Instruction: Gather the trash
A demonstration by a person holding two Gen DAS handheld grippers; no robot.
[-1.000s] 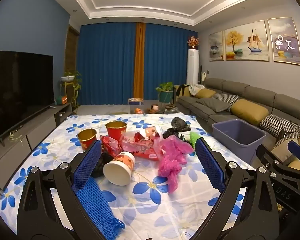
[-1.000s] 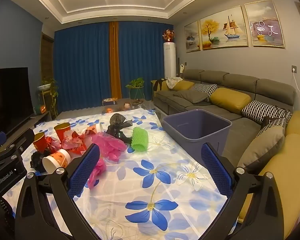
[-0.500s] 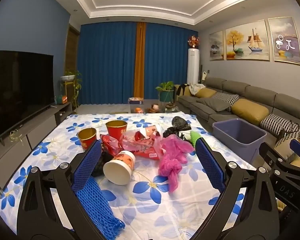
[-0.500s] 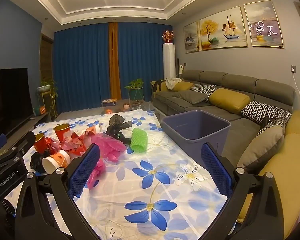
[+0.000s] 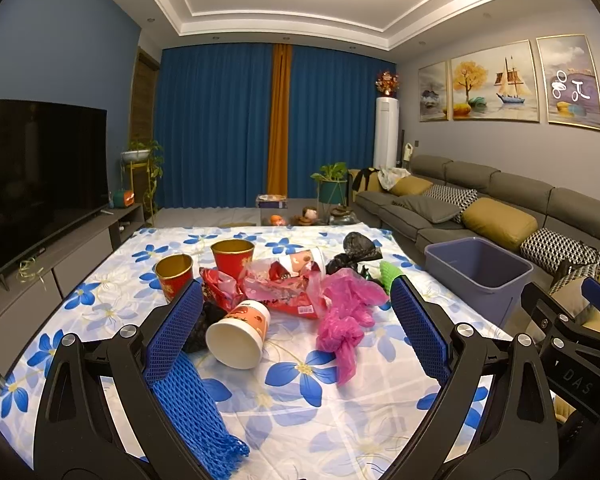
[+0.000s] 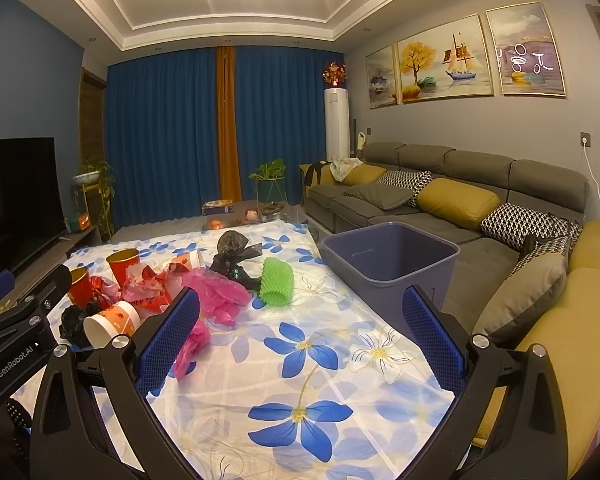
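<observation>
Between the left gripper [image 5: 296, 332]'s spread jaws a tipped paper cup [image 5: 239, 337] is lying on the desk [image 5: 340, 412], its open mouth facing the camera; both jaws are standing wide apart and gripping nothing. A blue foam net [image 5: 196, 416] is trailing just beneath the left-hand pad, though whether it is touching the pad is unclear. The right gripper [image 6: 300, 344] is likewise hovering released and empty over bare flowered cloth beside the cup.

Just beside the cup a pink plastic bag [image 5: 346, 316] is sprawling limp, and behind it red wrappers [image 5: 284, 288], two upright red cups [image 5: 233, 256] and a black bag [image 6: 236, 252] are crowding together. A green foam sleeve [image 6: 277, 282] is lying a little apart from the cup, toward the purple bin [image 6: 392, 256], which is sitting empty off the desk's edge on the sofa side.

All of this is probably feather-light. The cup is likely stiff at its rim but crushable along the wall, so pinching across the rim looks safest. The bags and nets are soft and will sag and slip; gathering a bunched fold should be holding better than a loose edge. The wrappers are overlapping the pink bag, so lifting one may be dragging its neighbours along, and the standing cups could be toppling if brushed
</observation>
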